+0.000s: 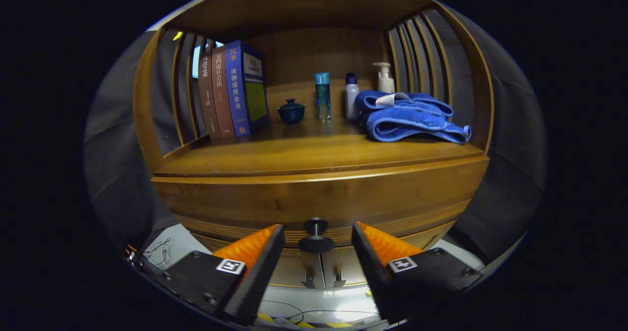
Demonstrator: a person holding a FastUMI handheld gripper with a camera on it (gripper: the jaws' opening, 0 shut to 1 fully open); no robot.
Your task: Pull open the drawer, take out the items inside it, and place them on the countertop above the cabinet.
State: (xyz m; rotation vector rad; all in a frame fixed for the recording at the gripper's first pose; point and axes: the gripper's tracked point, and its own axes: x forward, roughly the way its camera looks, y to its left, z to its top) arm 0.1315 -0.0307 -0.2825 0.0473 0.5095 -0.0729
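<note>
Here, my claw is spread wide, fingers either side of the round dark drawer knob, neither pressing it. The curved wooden drawer front sits closed just beyond. Above it, on the wooden countertop: three upright books, a small dark lidded cup, a teal bottle, a folded blue towel.

The gripper camera rides low behind the tongs, facing the wooden cabinet head-on from close by, level with the drawer knob and looking slightly up across the bench.
</note>
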